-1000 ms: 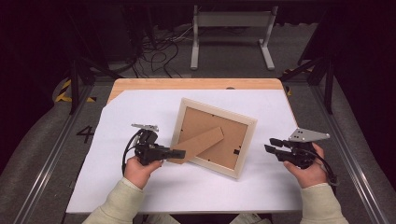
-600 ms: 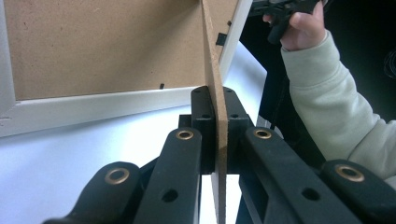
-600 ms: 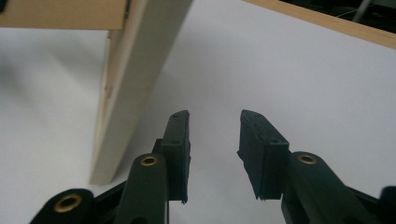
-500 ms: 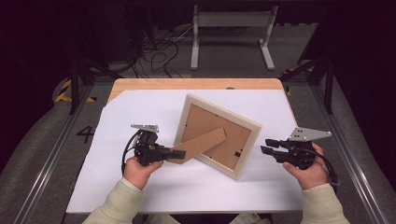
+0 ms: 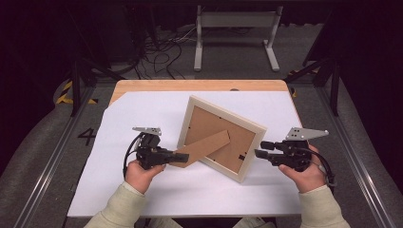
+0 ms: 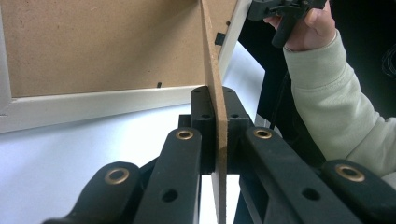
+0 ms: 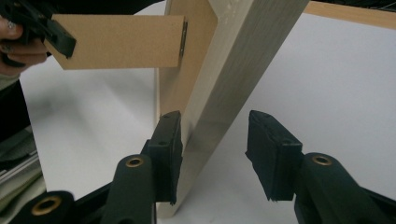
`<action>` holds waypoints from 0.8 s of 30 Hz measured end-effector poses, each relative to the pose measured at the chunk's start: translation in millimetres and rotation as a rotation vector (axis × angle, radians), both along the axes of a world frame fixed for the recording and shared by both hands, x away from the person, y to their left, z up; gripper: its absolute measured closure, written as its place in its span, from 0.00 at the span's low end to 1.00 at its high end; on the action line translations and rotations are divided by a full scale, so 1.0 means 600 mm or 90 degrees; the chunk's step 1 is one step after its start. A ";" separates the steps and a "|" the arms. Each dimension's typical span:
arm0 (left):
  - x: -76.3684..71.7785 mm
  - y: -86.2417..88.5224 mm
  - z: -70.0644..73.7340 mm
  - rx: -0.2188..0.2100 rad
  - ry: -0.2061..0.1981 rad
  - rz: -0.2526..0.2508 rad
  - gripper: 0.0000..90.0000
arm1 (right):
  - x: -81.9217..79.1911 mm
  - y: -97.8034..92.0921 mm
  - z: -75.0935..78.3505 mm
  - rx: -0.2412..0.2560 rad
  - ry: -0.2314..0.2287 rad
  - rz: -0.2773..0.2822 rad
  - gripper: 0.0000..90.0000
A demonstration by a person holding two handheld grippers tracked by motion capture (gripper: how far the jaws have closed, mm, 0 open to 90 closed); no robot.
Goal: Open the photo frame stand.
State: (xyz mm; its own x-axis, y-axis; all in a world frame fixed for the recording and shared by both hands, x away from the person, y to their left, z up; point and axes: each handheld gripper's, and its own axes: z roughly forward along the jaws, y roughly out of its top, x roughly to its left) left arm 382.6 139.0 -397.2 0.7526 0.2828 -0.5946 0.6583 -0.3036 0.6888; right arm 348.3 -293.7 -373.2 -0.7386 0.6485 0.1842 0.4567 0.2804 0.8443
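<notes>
The picture frame (image 5: 219,137) stands tilted on the white sheet (image 5: 142,199) at the middle of the table, its brown cardboard back turned toward you. Its cardboard stand (image 5: 202,148) swings out from the back toward 8 o'clock. In the left gripper view the stand (image 6: 215,116) appears edge-on, so its face is hidden there; the frame's pale border (image 6: 93,105) is cut off at the left and upper edges.

Your left gripper (image 5: 183,157) is clenched on the free end of the stand, with both jaws pressed flat against the board. Your right gripper (image 5: 260,149) sits at 4 o'clock of the frame, at its near right corner. Its jaws are spread, one on each side of the frame's pale wooden edge (image 7: 233,70); the jaw on the back side lies against or just beside the wood, the other stands apart. The foot of the frame is cut off at the bottom of the right gripper view.

A bare strip of wooden tabletop (image 5: 199,85) shows at 12 o'clock, beyond the sheet. On the floor at 9 o'clock, a painted "4" (image 5: 88,136) can be read. No writing can be made out on the frame.
</notes>
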 end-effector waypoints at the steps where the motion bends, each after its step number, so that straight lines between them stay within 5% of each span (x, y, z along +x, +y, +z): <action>1: 0.000 0.000 0.000 -0.001 0.000 0.000 0.97 | 0.001 0.004 -0.001 0.004 0.003 0.000 0.61; 16: -0.003 0.001 0.002 0.002 -0.008 -0.003 0.97 | 0.006 0.028 -0.006 0.009 0.019 -0.019 0.70; 24: -0.011 0.004 0.015 0.004 -0.048 0.003 0.97 | -0.010 0.036 0.016 0.007 -0.028 -0.009 0.79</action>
State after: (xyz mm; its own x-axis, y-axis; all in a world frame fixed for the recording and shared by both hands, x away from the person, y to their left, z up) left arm 376.2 141.3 -388.5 0.7943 0.2893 -0.5343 0.6055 -0.3048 0.7352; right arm 342.1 -272.3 -363.8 -0.7371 0.6568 0.1592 0.4233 0.2650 0.8664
